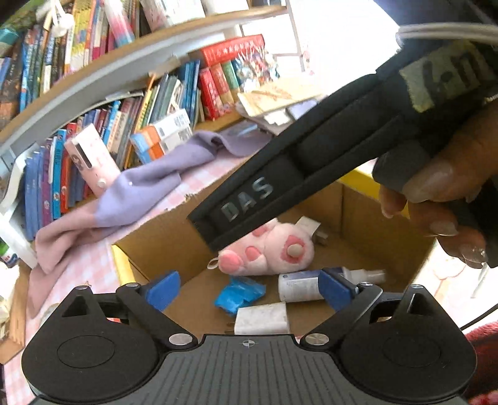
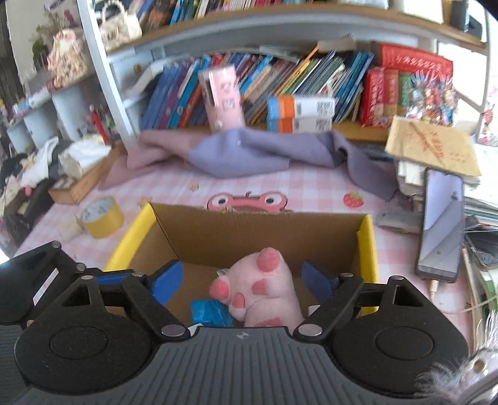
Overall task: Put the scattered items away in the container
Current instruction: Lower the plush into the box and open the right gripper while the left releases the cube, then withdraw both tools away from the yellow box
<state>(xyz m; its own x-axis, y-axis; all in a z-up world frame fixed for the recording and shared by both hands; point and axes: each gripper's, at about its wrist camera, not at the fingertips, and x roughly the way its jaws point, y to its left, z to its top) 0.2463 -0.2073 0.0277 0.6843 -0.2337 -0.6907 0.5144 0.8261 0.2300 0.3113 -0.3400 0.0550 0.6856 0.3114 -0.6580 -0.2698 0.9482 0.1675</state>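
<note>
Both cameras sit just behind their own blue-tipped fingers, looking forward and down into an open brown cardboard box with yellow edges (image 1: 358, 215). The left wrist view hovers close above the box, tilted, so the grey bookshelf of colourful books (image 1: 118, 71) leans diagonally; a black handle crosses its upper right. The right wrist view sits level at the box's (image 2: 249, 227) near side, facing the same shelf (image 2: 280, 28) head-on. Both views share the pink plush paw toy (image 1: 267, 252) (image 2: 261, 289), the crumpled blue wrapper (image 1: 239, 293) (image 2: 211, 311) and the lilac cloth (image 1: 137, 190) (image 2: 249, 149).
</note>
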